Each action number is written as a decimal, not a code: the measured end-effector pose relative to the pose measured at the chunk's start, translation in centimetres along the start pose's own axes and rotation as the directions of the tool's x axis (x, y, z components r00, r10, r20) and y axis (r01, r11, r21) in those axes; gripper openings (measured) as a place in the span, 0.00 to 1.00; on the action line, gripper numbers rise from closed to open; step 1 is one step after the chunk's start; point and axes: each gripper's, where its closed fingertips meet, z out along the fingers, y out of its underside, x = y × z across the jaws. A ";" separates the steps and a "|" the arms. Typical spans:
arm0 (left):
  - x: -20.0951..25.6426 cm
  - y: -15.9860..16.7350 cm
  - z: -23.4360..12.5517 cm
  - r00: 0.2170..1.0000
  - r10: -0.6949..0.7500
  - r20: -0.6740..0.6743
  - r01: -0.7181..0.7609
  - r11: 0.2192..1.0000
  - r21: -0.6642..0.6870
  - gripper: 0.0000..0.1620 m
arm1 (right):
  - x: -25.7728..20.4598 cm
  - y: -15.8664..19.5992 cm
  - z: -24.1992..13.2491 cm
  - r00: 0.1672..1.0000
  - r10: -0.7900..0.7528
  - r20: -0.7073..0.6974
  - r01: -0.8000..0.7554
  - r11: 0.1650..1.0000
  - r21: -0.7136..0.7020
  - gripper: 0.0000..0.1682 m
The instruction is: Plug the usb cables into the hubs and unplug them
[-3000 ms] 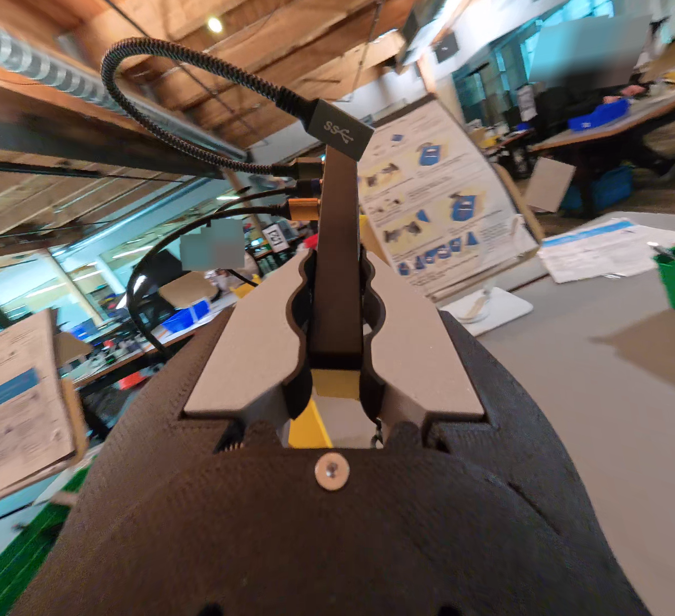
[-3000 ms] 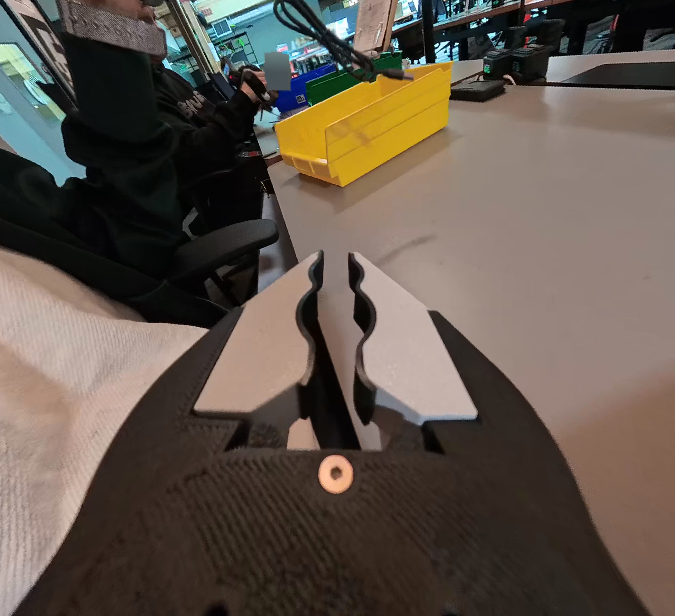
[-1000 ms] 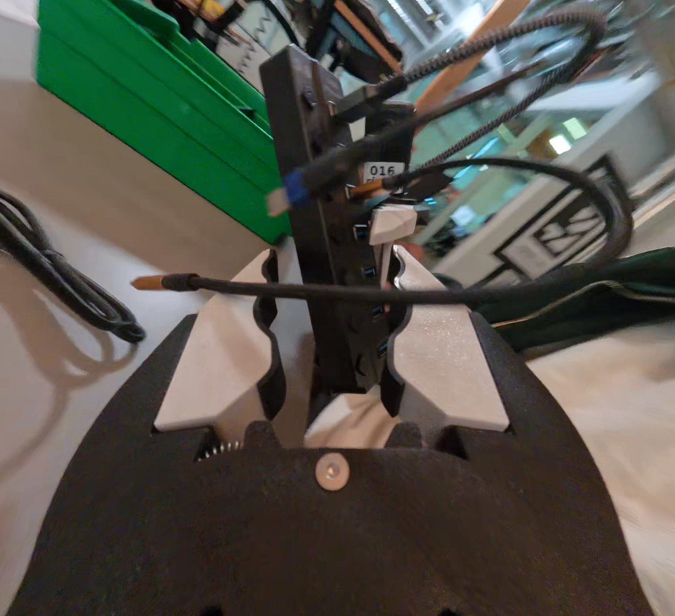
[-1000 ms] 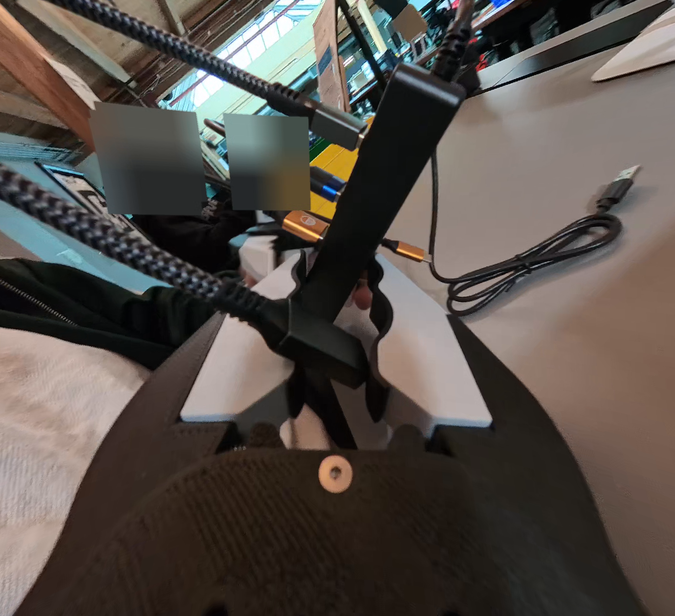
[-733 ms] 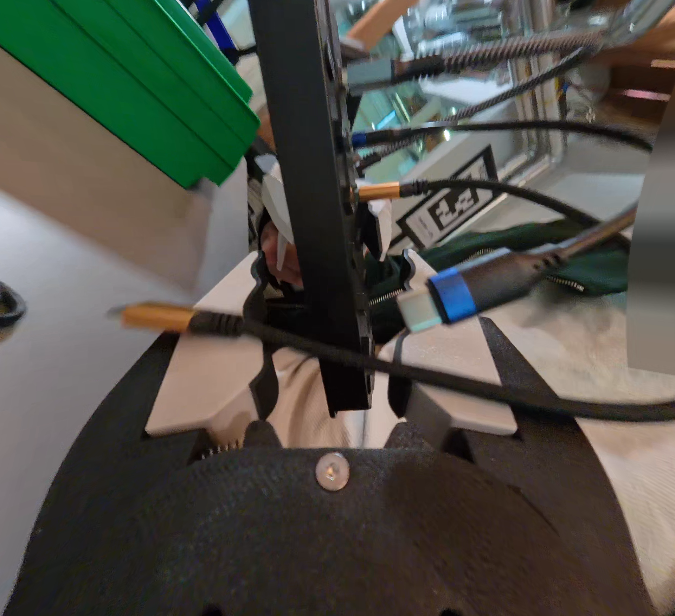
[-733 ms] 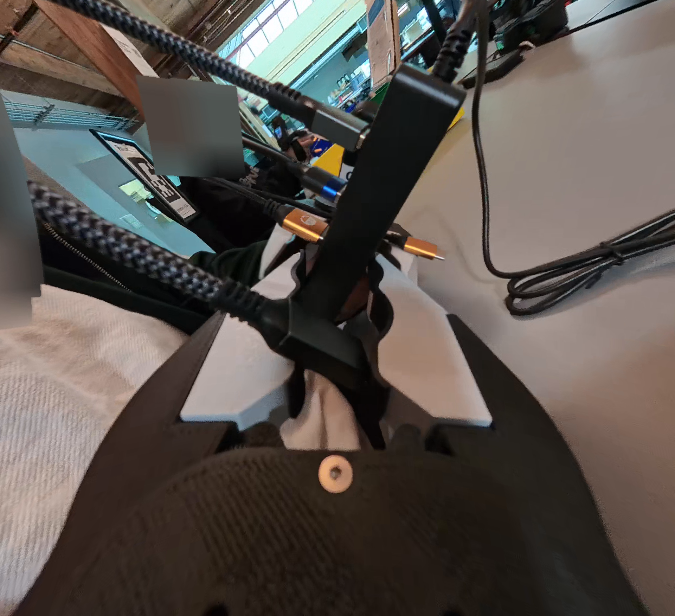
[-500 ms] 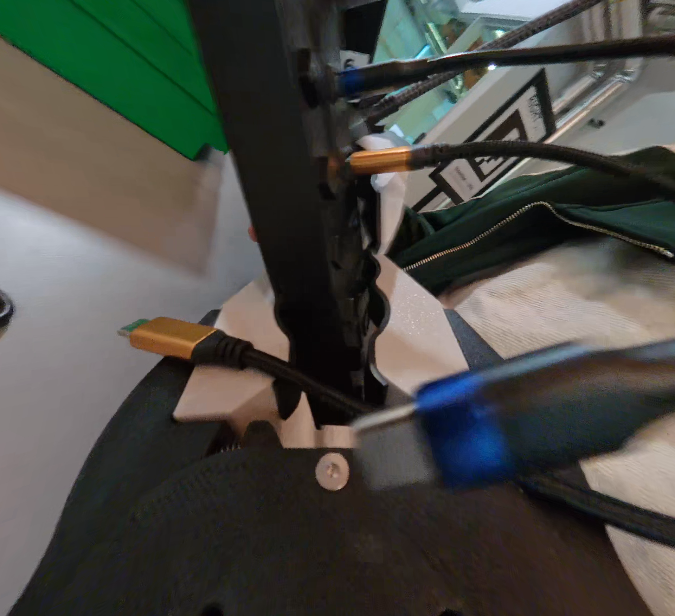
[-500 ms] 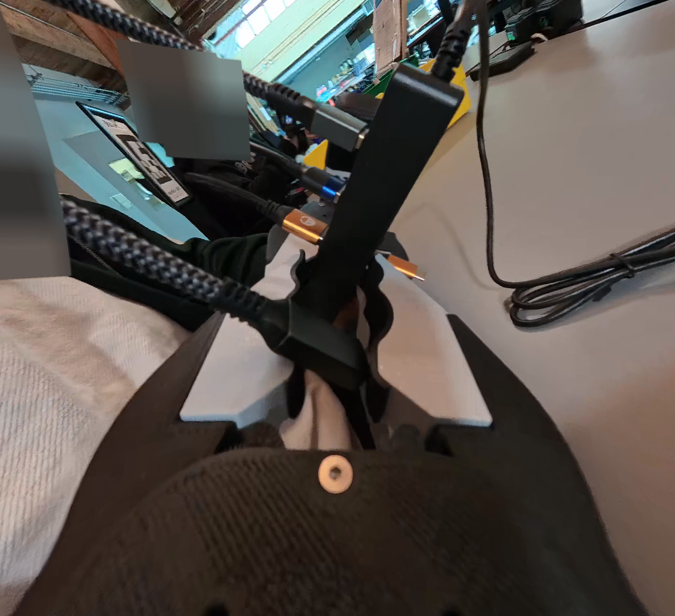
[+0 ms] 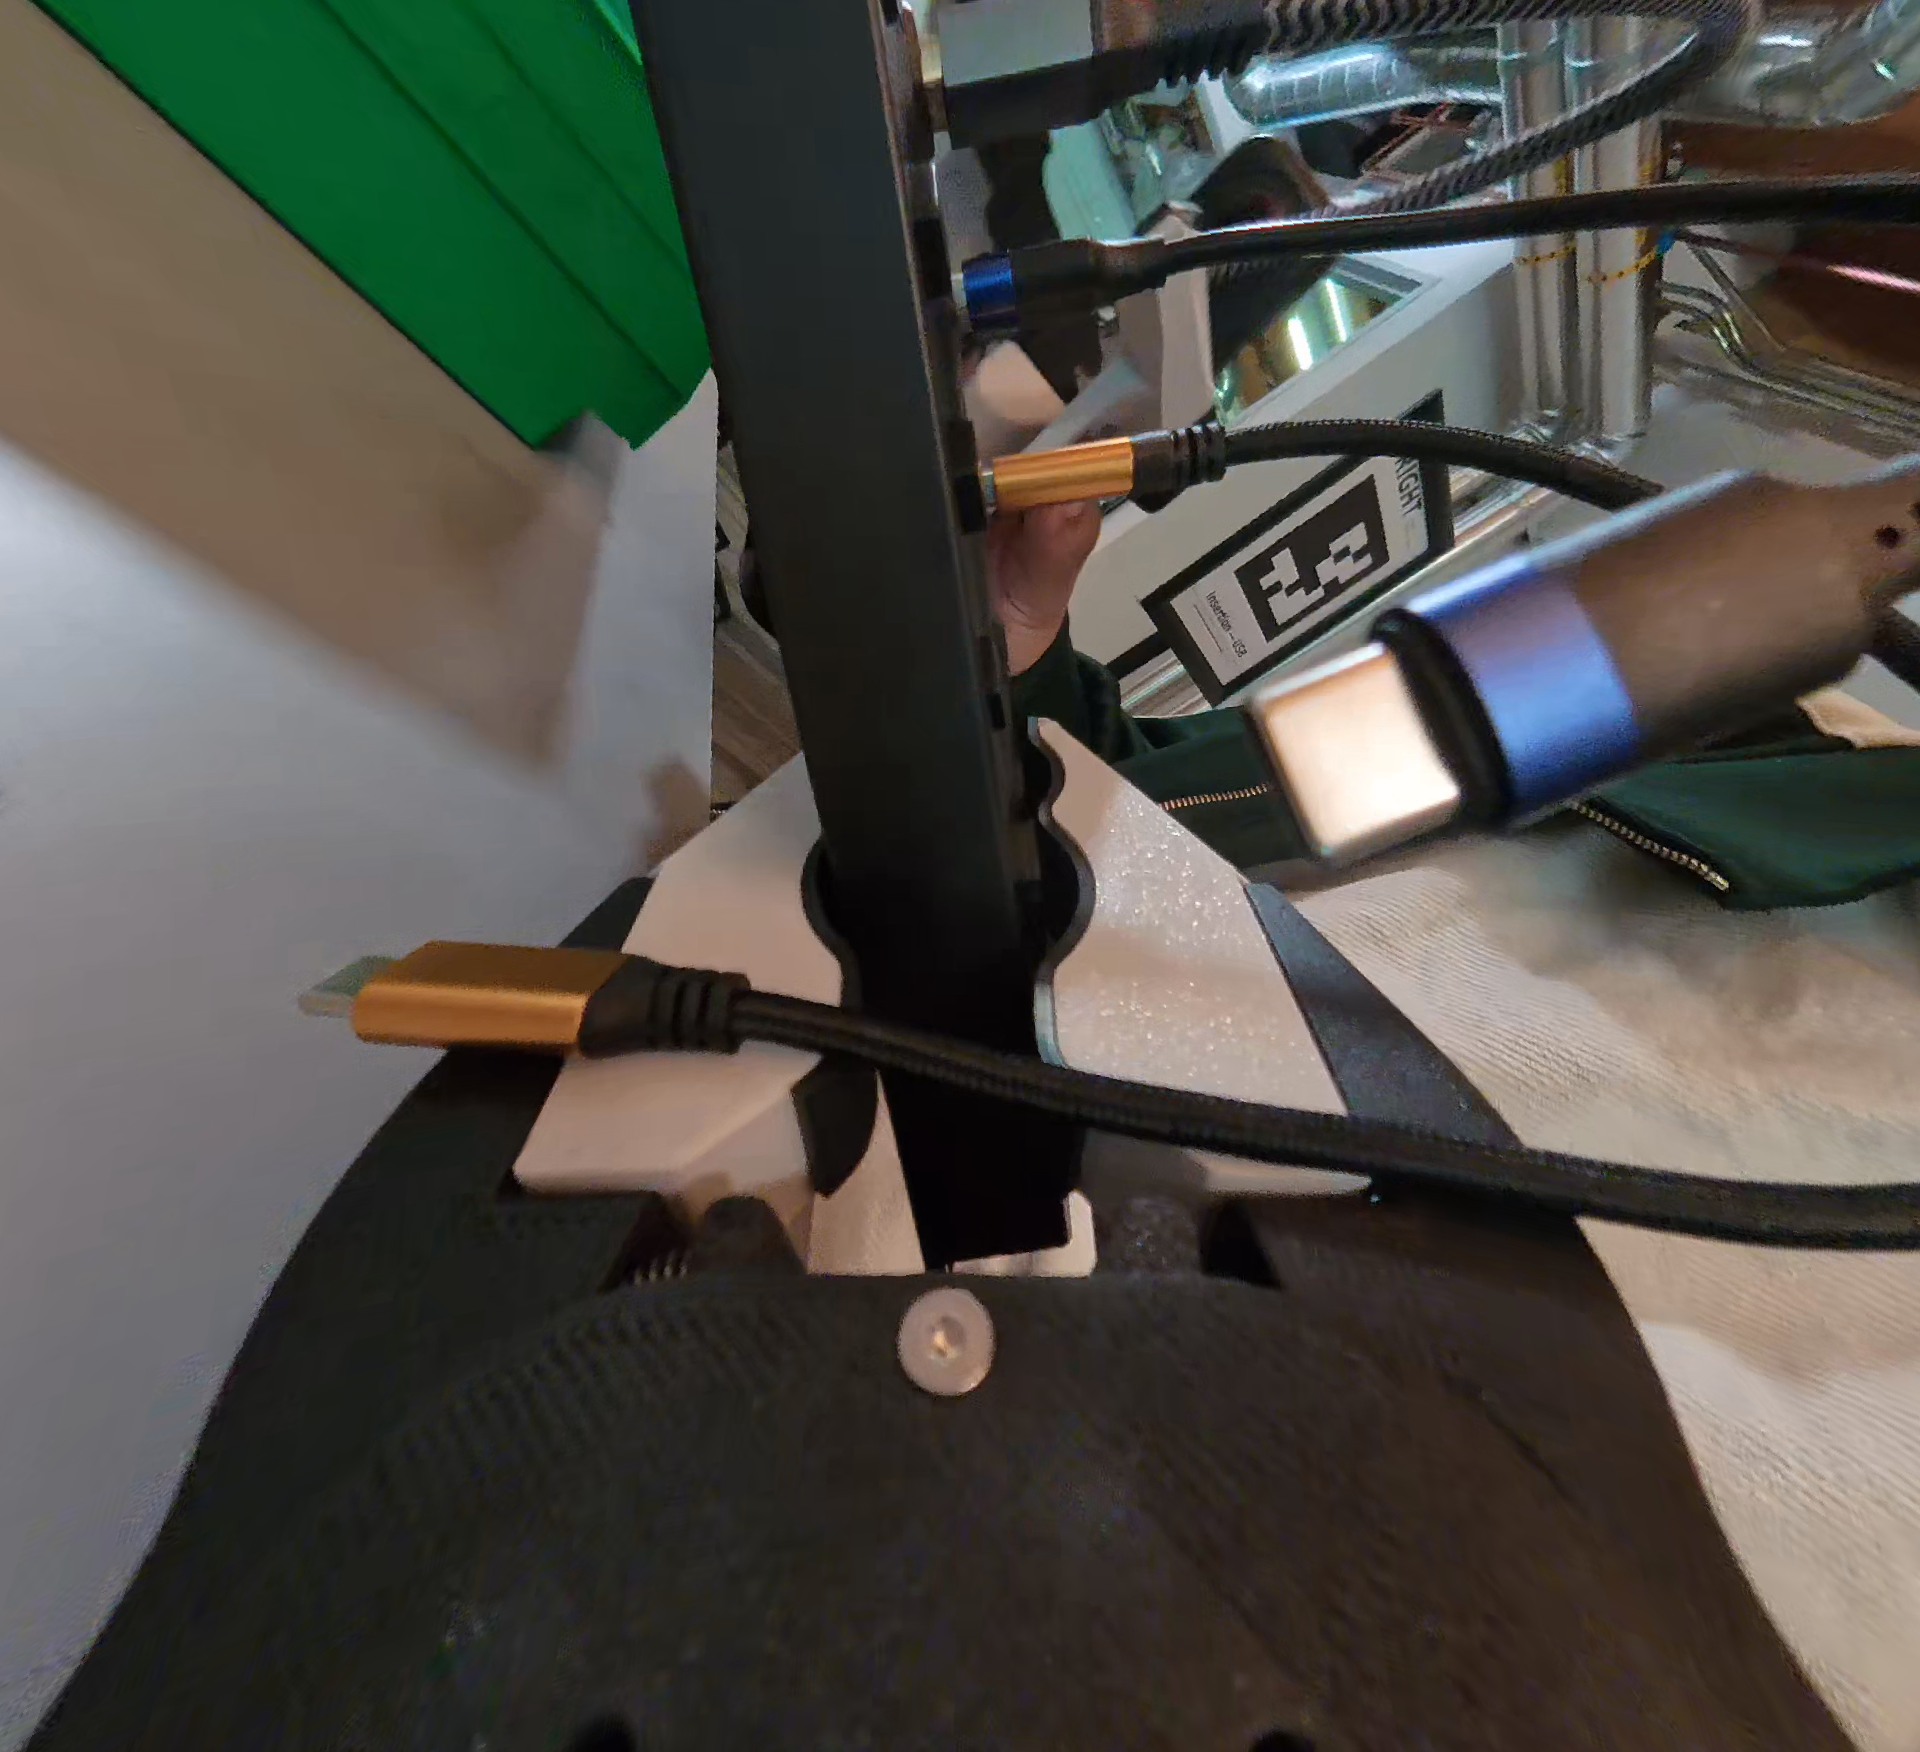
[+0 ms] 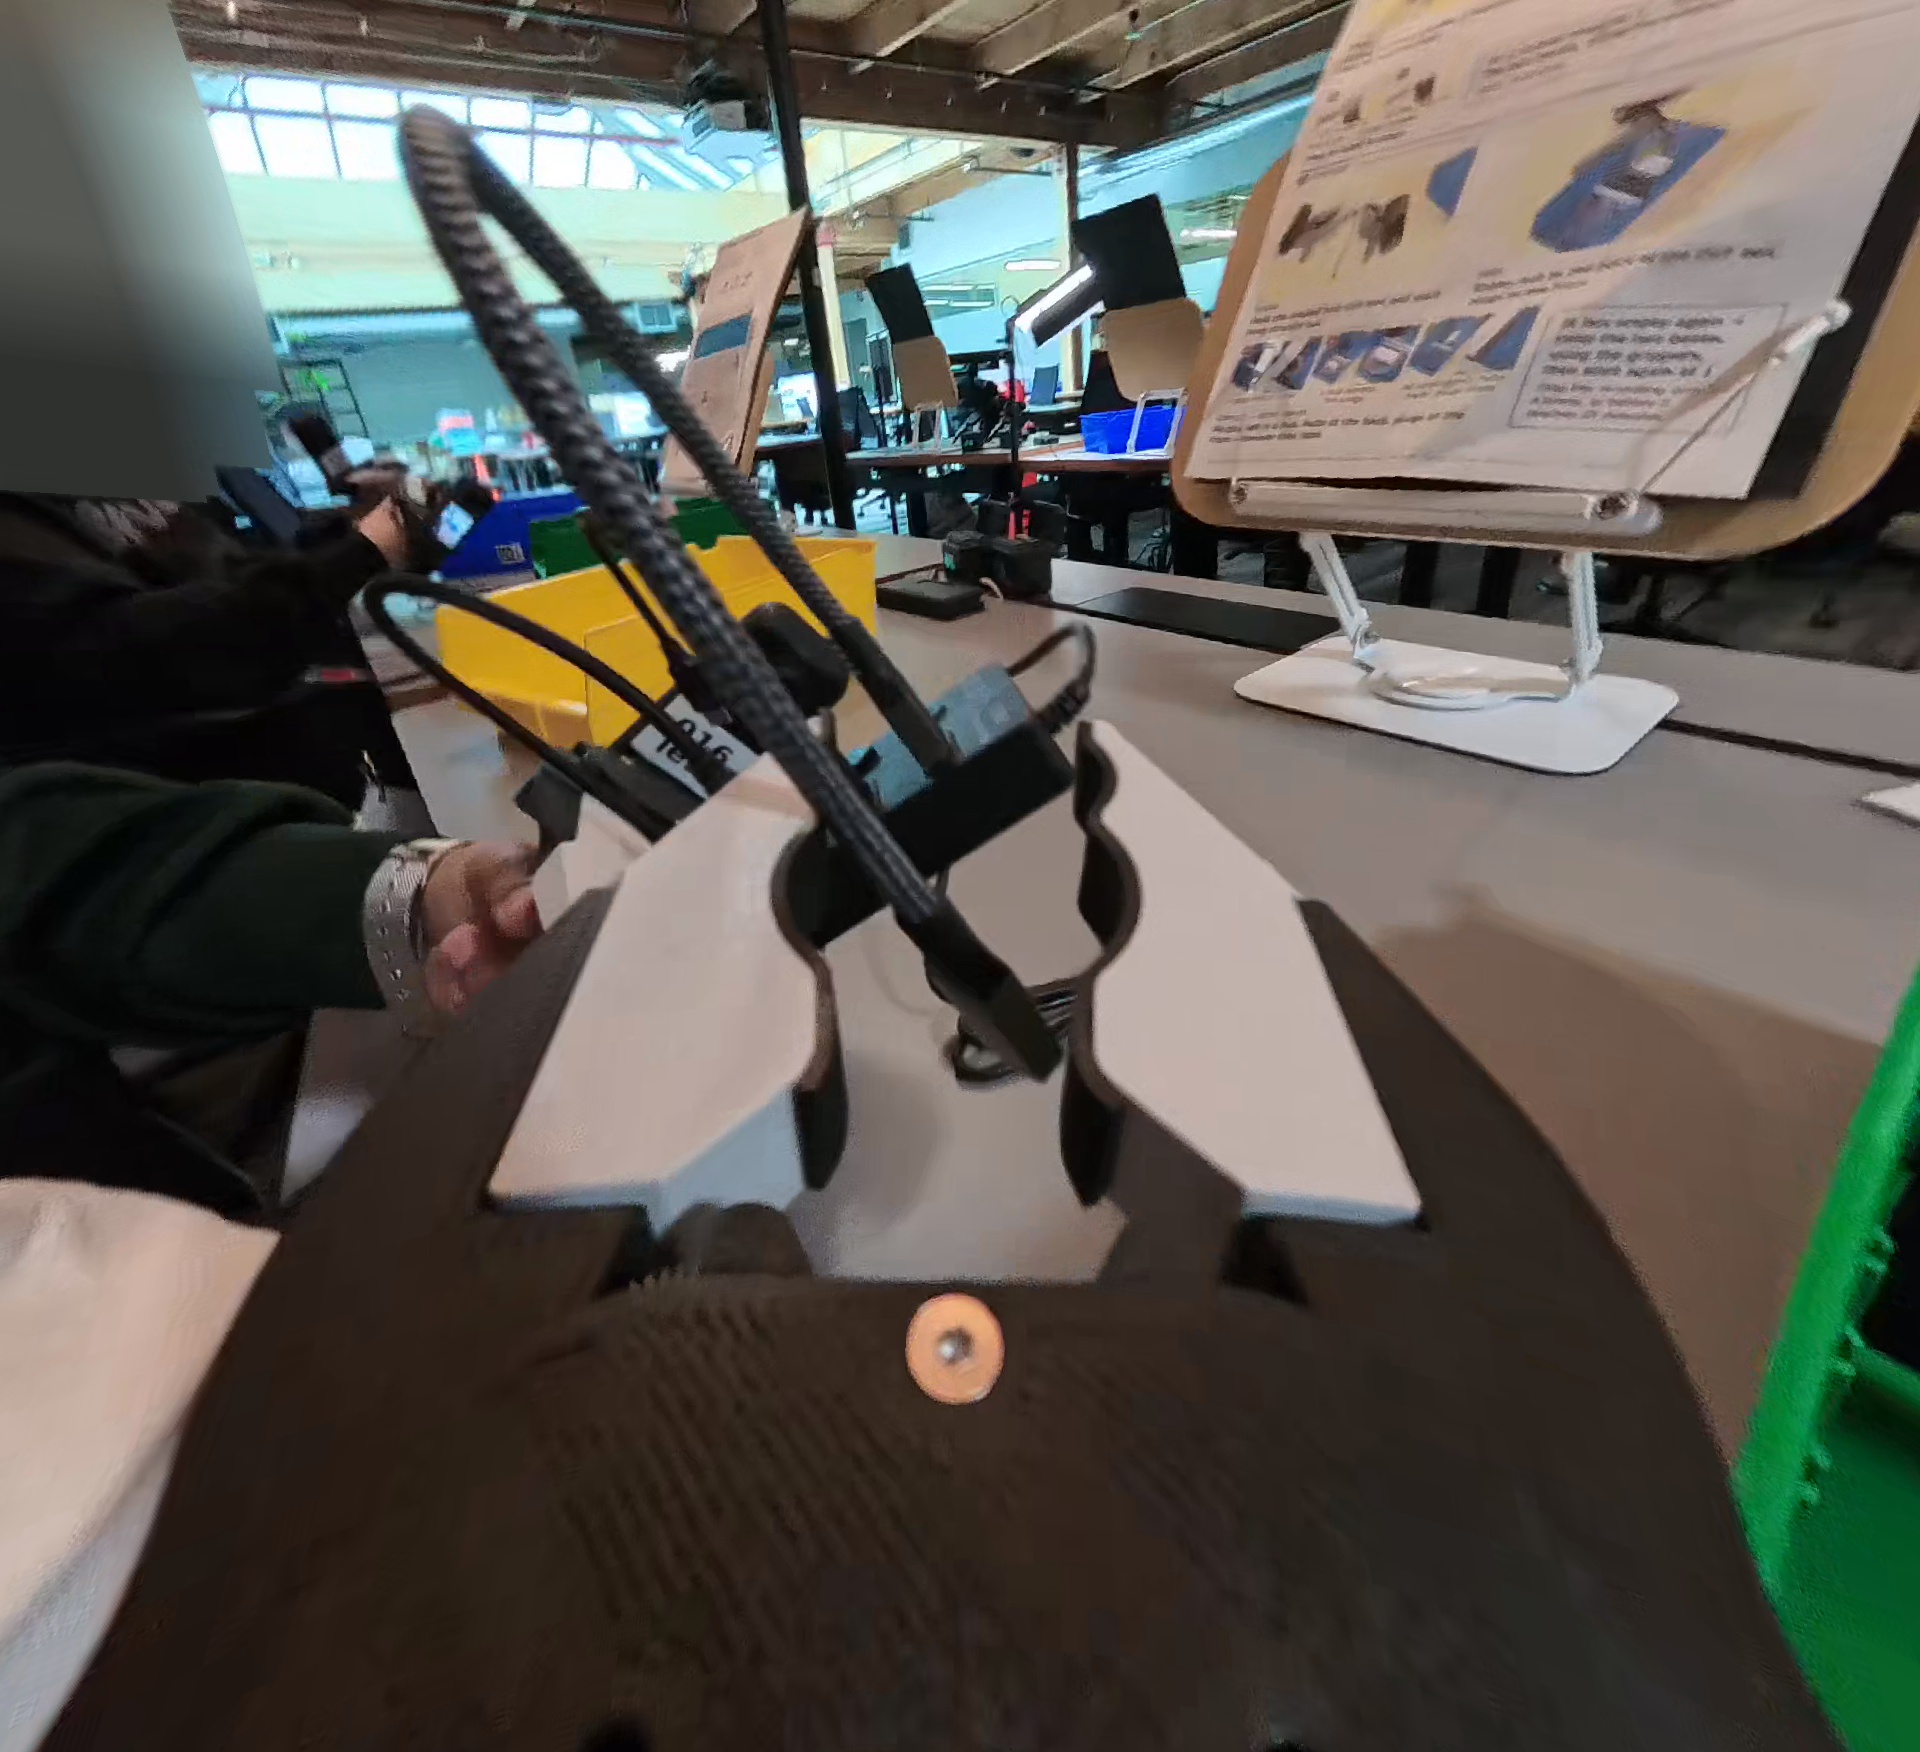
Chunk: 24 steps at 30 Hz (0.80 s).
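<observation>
The left claw (image 9: 940, 881) is clamped on the near end of the long black slab-shaped USB hub (image 9: 821, 414), whose long axis runs straight away from its fingers. Three plugs sit in the face to that claw's right, the gold-sleeved plug (image 9: 1060, 476) nearest. The right claw (image 10: 951, 871) gapes empty, the hub just ahead, so it seems the puller.
</observation>
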 end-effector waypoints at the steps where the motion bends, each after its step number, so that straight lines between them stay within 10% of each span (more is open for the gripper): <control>1: -0.1 0.3 0.3 1.000 -0.020 0.003 0.020 1.000 -0.006 0.14 | -0.4 0.3 0.2 0.999 -0.033 0.010 0.034 0.999 -0.026 0.24; 8: -0.3 1.4 0.7 0.999 -0.049 0.006 0.050 0.997 -0.064 0.14 | -1.1 2.0 0.8 0.960 -0.280 -0.017 0.274 0.949 -0.155 0.05; 24: -1.2 0.3 0.2 0.997 -0.050 0.067 0.049 0.999 0.013 0.16 | -2.0 4.3 1.3 0.961 -0.267 0.072 0.276 0.930 -0.242 0.06</control>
